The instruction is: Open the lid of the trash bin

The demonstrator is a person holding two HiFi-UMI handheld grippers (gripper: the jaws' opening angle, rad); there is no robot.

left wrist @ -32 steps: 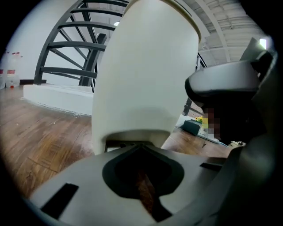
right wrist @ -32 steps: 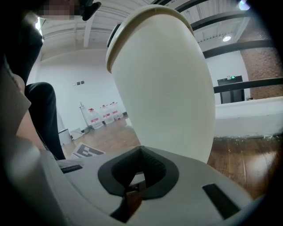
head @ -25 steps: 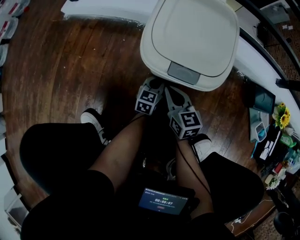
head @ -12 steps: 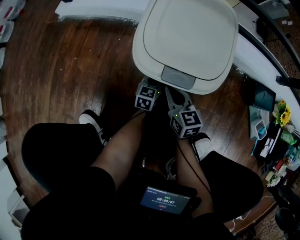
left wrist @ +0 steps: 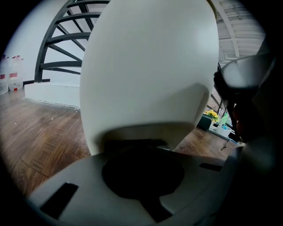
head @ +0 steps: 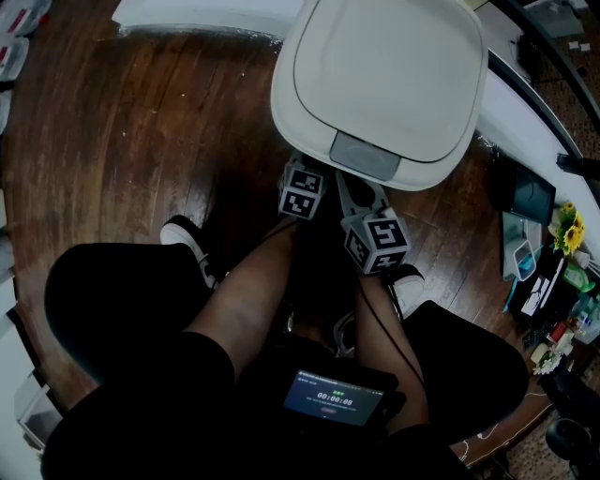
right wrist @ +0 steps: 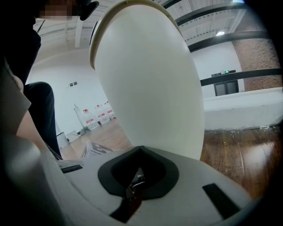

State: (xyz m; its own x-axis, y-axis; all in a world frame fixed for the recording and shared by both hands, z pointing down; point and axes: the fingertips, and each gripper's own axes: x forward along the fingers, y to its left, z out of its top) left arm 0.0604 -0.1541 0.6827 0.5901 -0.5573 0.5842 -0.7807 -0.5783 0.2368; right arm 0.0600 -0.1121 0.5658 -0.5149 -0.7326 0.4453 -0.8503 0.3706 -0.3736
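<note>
The cream trash bin's lid (head: 384,66) is down, with a grey push panel (head: 364,155) at its front edge. Both grippers sit low against the bin's front, just under that edge. My left gripper (head: 307,172) is at the left of the panel, its marker cube (head: 302,192) behind it. My right gripper (head: 356,187) is beside it, below the panel. The bin's rounded wall (left wrist: 146,66) fills the left gripper view just beyond the shut jaws (left wrist: 141,148). The right gripper view shows the same wall (right wrist: 150,79) close ahead of shut jaws (right wrist: 141,150). Neither holds anything.
The person's bare legs and white-soled shoes (head: 187,246) stand on the dark wood floor (head: 141,141). A lit screen (head: 336,401) hangs at the waist. A cluttered shelf with yellow flowers (head: 566,230) is at the right, and a white ledge (head: 187,14) runs behind the bin.
Both grippers have crept slightly forward, closer under the lid's front edge. The lid stays down.
</note>
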